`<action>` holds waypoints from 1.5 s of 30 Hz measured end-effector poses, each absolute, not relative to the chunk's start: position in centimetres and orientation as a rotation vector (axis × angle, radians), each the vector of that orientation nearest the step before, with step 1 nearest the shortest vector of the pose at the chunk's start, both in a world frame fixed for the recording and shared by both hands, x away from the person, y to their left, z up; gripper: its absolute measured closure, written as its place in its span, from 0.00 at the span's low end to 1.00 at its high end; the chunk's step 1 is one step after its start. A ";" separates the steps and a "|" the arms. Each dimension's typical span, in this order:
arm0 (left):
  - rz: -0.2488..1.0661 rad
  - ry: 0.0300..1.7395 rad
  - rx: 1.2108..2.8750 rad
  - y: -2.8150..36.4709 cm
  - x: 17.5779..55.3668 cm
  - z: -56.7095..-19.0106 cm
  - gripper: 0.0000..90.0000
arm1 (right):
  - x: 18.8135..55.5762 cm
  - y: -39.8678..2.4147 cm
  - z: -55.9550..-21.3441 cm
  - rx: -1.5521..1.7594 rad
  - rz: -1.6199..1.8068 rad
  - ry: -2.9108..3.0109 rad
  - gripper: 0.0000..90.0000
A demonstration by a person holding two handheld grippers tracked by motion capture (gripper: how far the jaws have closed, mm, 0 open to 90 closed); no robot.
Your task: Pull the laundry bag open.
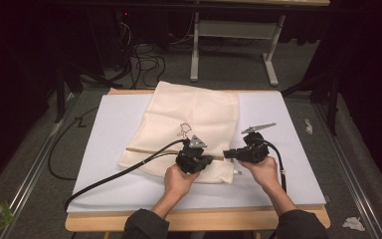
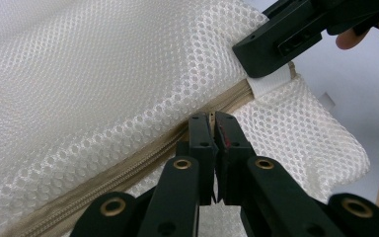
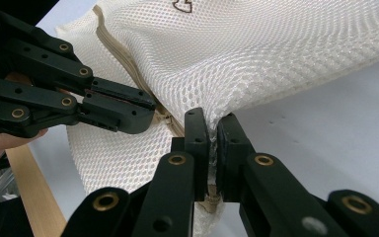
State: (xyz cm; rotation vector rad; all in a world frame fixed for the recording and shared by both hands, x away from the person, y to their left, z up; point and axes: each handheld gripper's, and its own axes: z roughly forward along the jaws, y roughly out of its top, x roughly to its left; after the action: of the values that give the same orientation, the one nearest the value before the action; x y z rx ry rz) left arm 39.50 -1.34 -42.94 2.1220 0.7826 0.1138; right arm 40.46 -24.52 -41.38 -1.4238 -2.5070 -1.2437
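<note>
White table [image 1: 288, 164], one mesh bag [image 1: 194, 119], one zipper [image 2: 128, 163], two grippers' jaws clamped on it.

R gripper [image 3: 212, 133] jaws pinched on a fold of cream mesh laundry bag [image 3: 276, 54] w/ tan zipper [image 3: 128, 64], bag edge lifted off white tabletop [image 3: 325, 148], while L gripper [image 3: 148, 111] comes in from left w/ jaws closed at the zipper, wood table edge [image 3: 29, 187] lower left.
</note>
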 end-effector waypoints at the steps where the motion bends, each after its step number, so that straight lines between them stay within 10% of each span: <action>1: 0.115 0.783 2.119 -1.3 39.5 -42.9 0.97 | 40.5 -24.5 -41.4 -1.423 -1.244 -2.507 0.97; 45: 0.182 0.887 2.088 4.2 40.3 -42.0 0.97 | 40.2 -25.2 -41.2 -1.464 -1.234 -2.552 0.96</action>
State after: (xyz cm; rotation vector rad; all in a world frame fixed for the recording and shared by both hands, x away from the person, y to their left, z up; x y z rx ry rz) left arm 40.34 4.17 -42.04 2.0883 0.8871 0.1821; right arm 40.17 -25.17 -41.20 -1.4640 -2.5515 -1.2344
